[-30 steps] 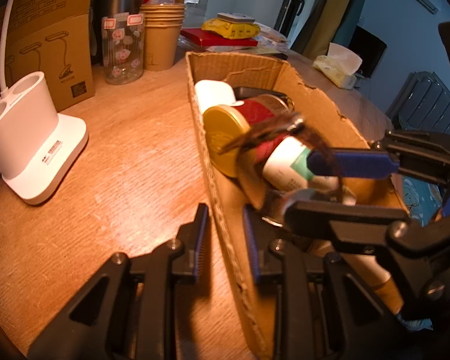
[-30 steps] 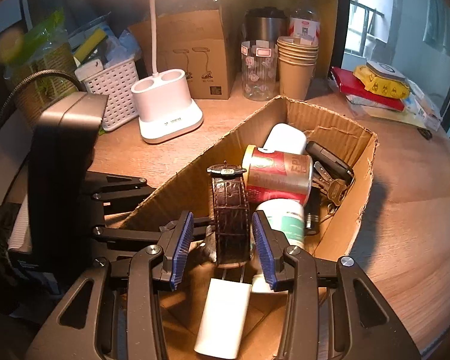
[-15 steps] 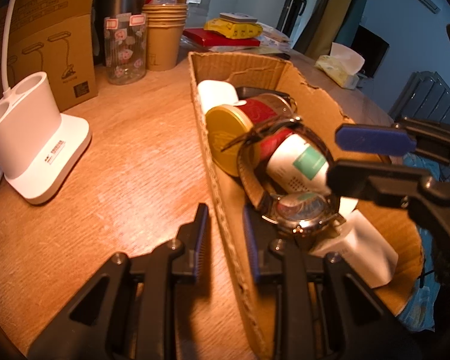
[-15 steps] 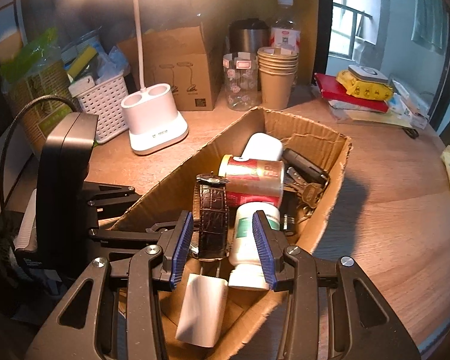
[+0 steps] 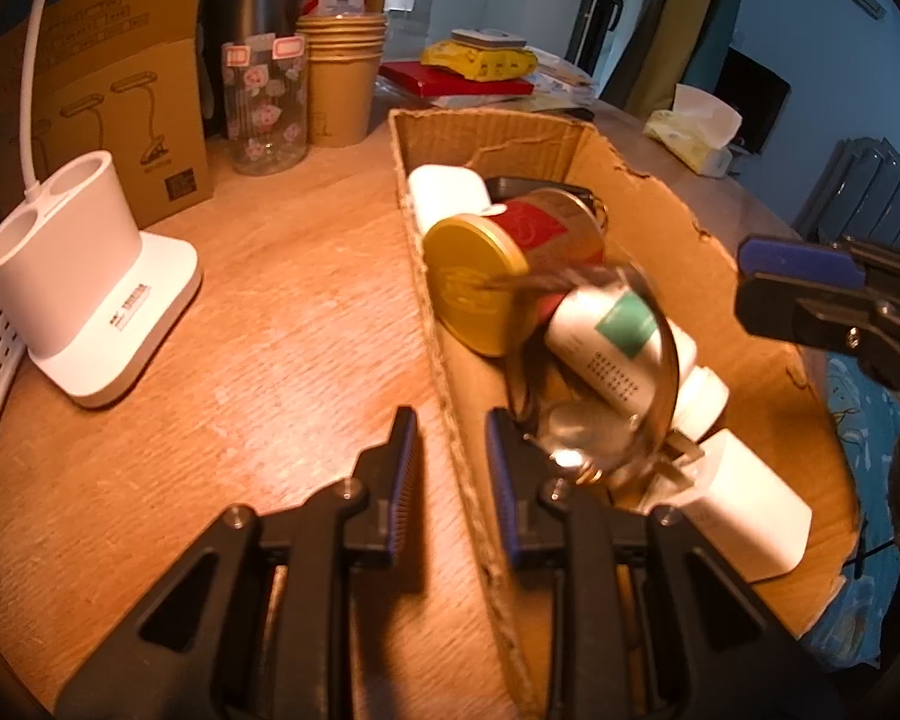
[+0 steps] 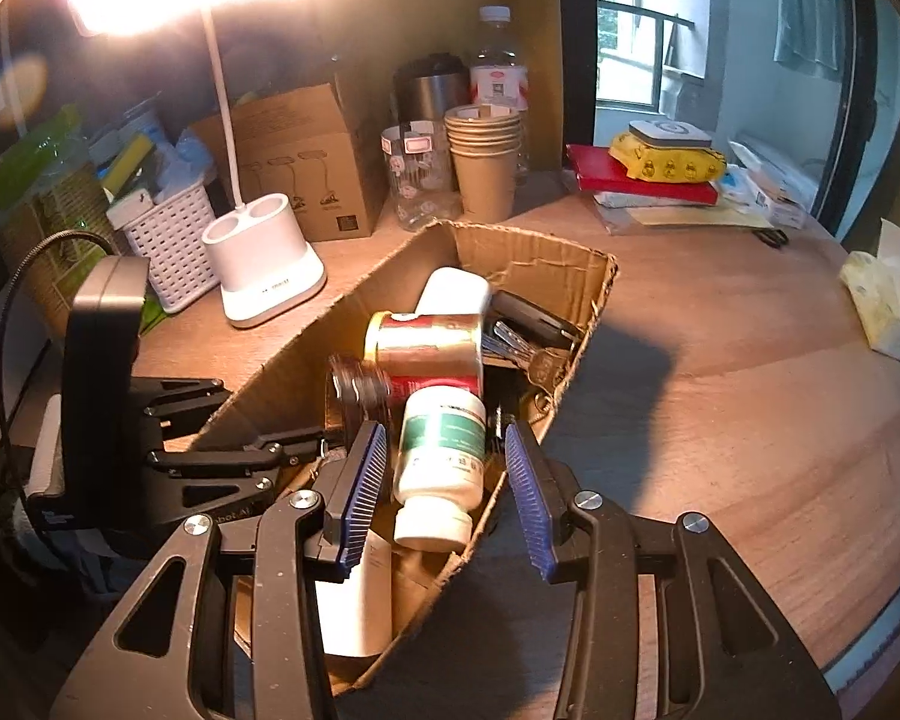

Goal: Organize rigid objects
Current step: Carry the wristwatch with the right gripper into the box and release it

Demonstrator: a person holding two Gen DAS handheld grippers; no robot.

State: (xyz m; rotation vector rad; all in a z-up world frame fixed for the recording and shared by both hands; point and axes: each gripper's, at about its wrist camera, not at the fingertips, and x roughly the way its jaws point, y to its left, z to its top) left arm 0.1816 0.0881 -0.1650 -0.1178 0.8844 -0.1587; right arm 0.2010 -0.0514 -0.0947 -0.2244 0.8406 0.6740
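Note:
An open cardboard box (image 5: 648, 192) (image 6: 528, 252) lies on the wooden table. My left gripper (image 5: 453, 480) (image 6: 252, 420) is shut on its near side wall, one finger inside and one outside. In the box lie a red and gold can (image 5: 510, 264) (image 6: 426, 354), a white bottle with a green label (image 5: 618, 330) (image 6: 444, 450), a white block (image 5: 750, 516), keys (image 6: 534, 354) and a white case (image 5: 447, 195). A brown-strapped watch (image 5: 594, 444) (image 6: 357, 387), blurred, lies loose against the can and bottle. My right gripper (image 6: 447, 486) (image 5: 804, 288) hovers open above the box's near end, holding nothing.
Left of the box stand a white lamp base (image 5: 84, 276), a lamp carton (image 5: 132, 120), a flowered glass jar (image 5: 264, 102) and stacked paper cups (image 5: 342, 84). A white basket (image 6: 168, 240) is further left. Books (image 6: 642, 180) and a tissue pack (image 6: 888, 294) lie beyond on the right.
The right gripper has drawn back and up from the box. The watch that stood between its fingers is out of them and has tipped over in the box. The left gripper has kept still.

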